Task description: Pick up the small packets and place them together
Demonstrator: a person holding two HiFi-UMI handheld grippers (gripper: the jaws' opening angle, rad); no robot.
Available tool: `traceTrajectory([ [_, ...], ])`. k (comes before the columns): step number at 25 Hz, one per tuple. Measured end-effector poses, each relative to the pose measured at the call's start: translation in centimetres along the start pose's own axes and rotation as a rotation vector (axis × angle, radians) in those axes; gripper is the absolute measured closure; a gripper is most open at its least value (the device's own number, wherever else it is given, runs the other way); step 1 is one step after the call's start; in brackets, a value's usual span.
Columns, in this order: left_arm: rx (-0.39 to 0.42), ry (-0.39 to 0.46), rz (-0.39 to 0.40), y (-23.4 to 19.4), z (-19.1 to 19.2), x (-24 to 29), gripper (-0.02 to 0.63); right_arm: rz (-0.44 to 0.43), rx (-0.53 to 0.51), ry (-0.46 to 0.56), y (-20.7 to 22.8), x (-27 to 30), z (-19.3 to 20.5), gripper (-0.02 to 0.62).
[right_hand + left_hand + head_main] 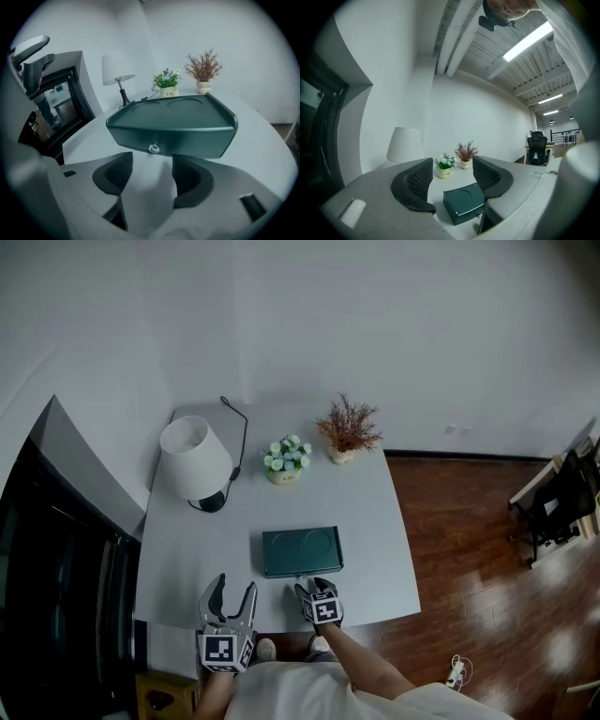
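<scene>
A dark green box (302, 551) with two round dents in its lid sits on the grey table (375, 521), near the front edge. A small metal knob (153, 148) sticks out of its front face. No small packets show in any view. My right gripper (312, 587) hovers just in front of the box, pointing at the knob. Its jaws stand open with nothing between them (151, 164). My left gripper (234, 589) is at the table's front edge, left of the box, open and empty (452, 176). The box (464, 201) lies ahead of it to the right.
A white lamp (195, 457) stands at the back left, its cable running behind it. A small pot of flowers (286, 460) and a pot of dried reddish sprigs (347, 430) stand at the back. Dark furniture (56, 577) is left of the table, wooden floor (469, 549) to its right.
</scene>
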State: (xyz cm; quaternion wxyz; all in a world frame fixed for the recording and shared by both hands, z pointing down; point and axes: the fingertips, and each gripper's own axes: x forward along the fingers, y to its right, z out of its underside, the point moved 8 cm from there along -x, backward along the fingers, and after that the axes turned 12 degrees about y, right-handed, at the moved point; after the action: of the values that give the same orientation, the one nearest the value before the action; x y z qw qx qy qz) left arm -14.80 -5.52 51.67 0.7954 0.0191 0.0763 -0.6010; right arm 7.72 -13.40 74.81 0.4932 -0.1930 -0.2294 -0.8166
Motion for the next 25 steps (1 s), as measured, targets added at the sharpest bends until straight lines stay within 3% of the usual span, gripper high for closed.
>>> traceTrajectory([
  [1, 0.002, -0.002, -0.001, 0.0, 0.0, -0.2, 0.353, 0.01, 0.008, -0.007, 0.0, 0.4, -0.1, 0.371],
  [8, -0.002, -0.008, -0.031, -0.7, 0.1, -1.2, 0.353, 0.071, 0.019, -0.043, 0.2, 2.0, -0.7, 0.392],
  [9, -0.005, -0.005, -0.035, -0.8, 0.1, -1.4, 0.353, 0.086, 0.016, -0.047, 0.2, 1.9, -0.9, 0.449],
  [14, -0.028, 0.025, -0.06, -1.6, -0.8, -1.9, 0.354, 0.087, -0.009, -0.084, 0.0, 2.2, -1.2, 0.529],
  [20, -0.037, 0.026, -0.068, -2.1, -0.5, -2.1, 0.354, 0.091, -0.001, -0.149, -0.5, 0.6, -0.1, 0.531],
  [25, -0.048, 0.027, -0.062, -1.8, -0.1, -2.0, 0.354, 0.042, -0.027, -0.202, -1.5, -2.3, 2.2, 0.531],
])
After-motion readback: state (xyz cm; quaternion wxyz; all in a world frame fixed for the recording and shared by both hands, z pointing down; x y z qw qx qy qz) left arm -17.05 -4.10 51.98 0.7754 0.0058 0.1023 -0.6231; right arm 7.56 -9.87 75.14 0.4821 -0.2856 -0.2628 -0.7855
